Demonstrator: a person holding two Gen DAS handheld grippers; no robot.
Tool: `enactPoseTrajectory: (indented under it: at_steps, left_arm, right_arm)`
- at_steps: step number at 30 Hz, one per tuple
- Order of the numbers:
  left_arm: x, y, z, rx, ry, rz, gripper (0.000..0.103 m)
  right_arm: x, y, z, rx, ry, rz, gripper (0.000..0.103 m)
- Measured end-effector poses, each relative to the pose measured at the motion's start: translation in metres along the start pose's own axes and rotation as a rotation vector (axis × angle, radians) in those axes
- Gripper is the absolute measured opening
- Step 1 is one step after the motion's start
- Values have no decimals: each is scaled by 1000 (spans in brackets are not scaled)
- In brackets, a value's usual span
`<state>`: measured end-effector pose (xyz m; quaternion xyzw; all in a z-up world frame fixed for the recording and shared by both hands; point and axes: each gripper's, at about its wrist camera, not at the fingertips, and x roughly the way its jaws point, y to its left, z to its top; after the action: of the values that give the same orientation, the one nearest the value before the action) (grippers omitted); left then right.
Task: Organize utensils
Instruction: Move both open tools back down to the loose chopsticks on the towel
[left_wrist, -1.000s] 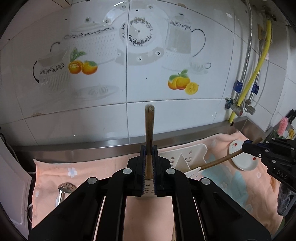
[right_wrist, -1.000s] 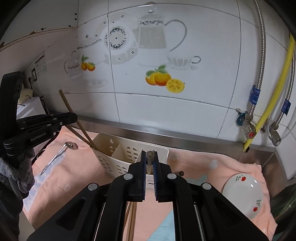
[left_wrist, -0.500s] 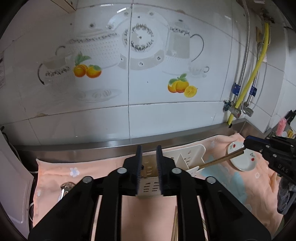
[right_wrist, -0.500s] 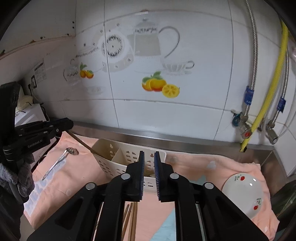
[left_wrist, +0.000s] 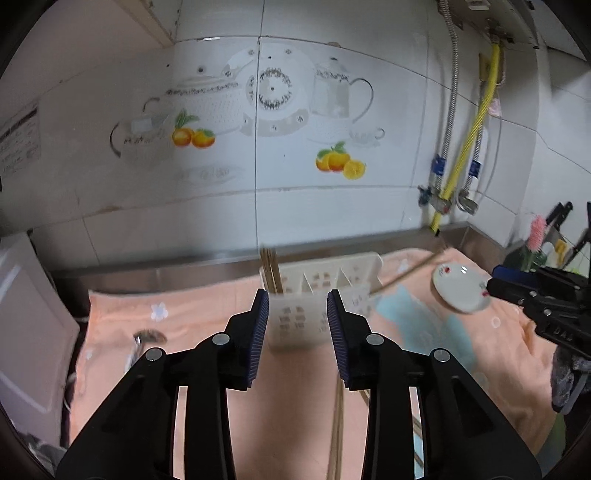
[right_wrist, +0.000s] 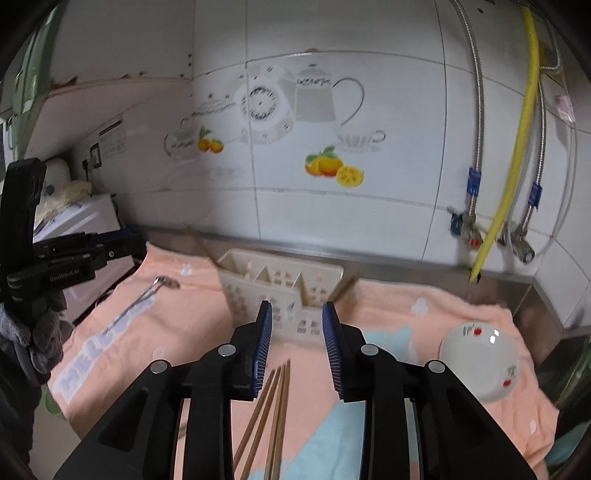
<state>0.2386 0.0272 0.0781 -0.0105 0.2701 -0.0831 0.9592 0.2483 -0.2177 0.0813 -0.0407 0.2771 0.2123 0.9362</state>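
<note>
Your white slotted utensil caddy (right_wrist: 280, 284) stands on the peach towel (right_wrist: 443, 317) near the steel backsplash, with chopsticks (left_wrist: 271, 271) upright in its left compartment and one (left_wrist: 406, 275) leaning out its right end. More loose chopsticks (right_wrist: 269, 413) lie on the towel below your right gripper (right_wrist: 297, 345). Both it and your left gripper (left_wrist: 297, 334) are spread wide, holding nothing. A spoon (right_wrist: 147, 295) lies left, a white saucer (right_wrist: 480, 362) right; behind is tiled wall with a yellow hose (right_wrist: 513, 155).
</note>
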Motion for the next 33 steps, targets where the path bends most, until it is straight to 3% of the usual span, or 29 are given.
enactPoseTrajectory:
  at_steps: [11, 19, 24, 33]
  left_arm:
    - [-11, -1, -89, 1, 89, -38, 34]
    - [-3, 6, -147, -45, 187, -51, 34]
    - [2, 12, -171, -74, 232, -52, 34]
    - [10, 16, -192, -91, 284, -51, 34]
  right_arm:
    - [-5, 11, -92, 29, 74, 9, 28]
    - [14, 20, -155, 57, 168, 31, 28]
    - [31, 25, -182, 32, 219, 8, 25]
    - [53, 23, -198, 47, 265, 7, 18]
